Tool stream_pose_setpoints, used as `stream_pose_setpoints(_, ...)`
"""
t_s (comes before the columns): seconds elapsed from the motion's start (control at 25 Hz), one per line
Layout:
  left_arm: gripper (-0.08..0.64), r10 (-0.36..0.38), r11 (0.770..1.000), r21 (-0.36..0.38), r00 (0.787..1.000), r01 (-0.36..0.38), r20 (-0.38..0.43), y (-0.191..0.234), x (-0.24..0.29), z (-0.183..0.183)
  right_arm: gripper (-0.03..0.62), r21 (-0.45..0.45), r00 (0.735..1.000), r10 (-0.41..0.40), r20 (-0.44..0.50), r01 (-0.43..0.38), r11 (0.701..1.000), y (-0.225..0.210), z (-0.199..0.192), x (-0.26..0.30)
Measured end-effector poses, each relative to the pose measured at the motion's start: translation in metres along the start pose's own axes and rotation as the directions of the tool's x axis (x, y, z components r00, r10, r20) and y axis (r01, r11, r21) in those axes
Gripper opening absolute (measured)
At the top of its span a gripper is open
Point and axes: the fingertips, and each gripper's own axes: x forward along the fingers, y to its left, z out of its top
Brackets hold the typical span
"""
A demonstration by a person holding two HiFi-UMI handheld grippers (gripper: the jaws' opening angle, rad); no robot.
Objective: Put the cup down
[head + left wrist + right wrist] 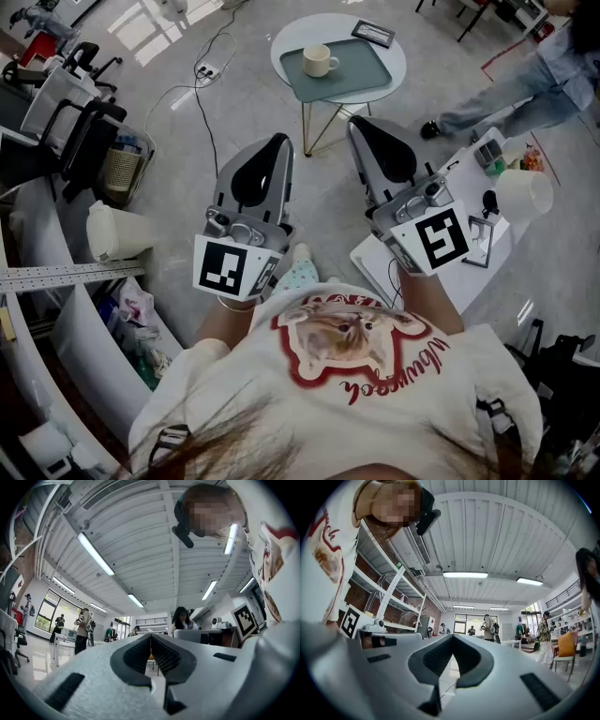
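Cup (319, 60) sits on tray (371, 69) on table (398, 56), grey floor (251, 105) below; left gripper (279, 141) and right gripper (356, 123) nearby, fingers together, empty.

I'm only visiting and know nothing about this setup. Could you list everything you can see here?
cup: one, cream, standing on the tray
tray: one, grey-green, on the round table
round table: one, white top, gold legs, ahead of the person
flat framed item: one, dark, on the table beyond the tray
power strip: one, white, on the floor left of the table
container: one, white, on the curved desk at left
bystander: one, in blue jeans, upper right
left gripper: one, grey, shut, empty, near the chest
right gripper: one, grey, shut, empty, near the chest
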Motion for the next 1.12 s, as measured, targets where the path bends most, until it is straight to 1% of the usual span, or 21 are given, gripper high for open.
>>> stream_pose_setpoints(0.24,0.014,0.029,1.000,0.008,1.000,-0.029,-0.009,-0.047,-0.014,0.005,0.028,0.022,1.000,0.018,-0.008,-0.018,1.000,0.005,0.005,-0.046)
stream_pose_setpoints(0.4,0.014,0.057,0.998,0.008,0.998,-0.057,-0.014,-0.065,-0.031,0.008,0.028,0.038,0.999,0.039,-0.006,-0.039,0.999,0.016,0.007,-0.066)
stream_pose_setpoints(0.48,0.014,0.060,0.998,0.010,0.998,-0.059,-0.009,-0.072,-0.037,0.011,0.028,0.038,0.999,0.042,0.003,-0.043,0.998,0.021,0.011,-0.073)
stream_pose_setpoints(0.76,0.014,0.035,0.999,0.003,0.999,-0.035,0.002,-0.087,-0.046,0.020,0.028,0.032,1.000,0.022,0.020,-0.023,0.999,0.034,0.029,-0.084)
stream_pose_setpoints(0.92,0.014,0.006,1.000,-0.001,1.000,-0.006,0.001,-0.095,-0.045,0.023,0.028,0.018,1.000,0.009,0.022,-0.010,1.000,0.035,0.029,-0.089)
stream_pose_setpoints(1.12,0.014,0.006,1.000,0.004,1.000,-0.006,0.009,-0.089,-0.053,0.029,0.028,0.025,1.000,0.011,0.026,-0.012,1.000,0.049,0.034,-0.082)
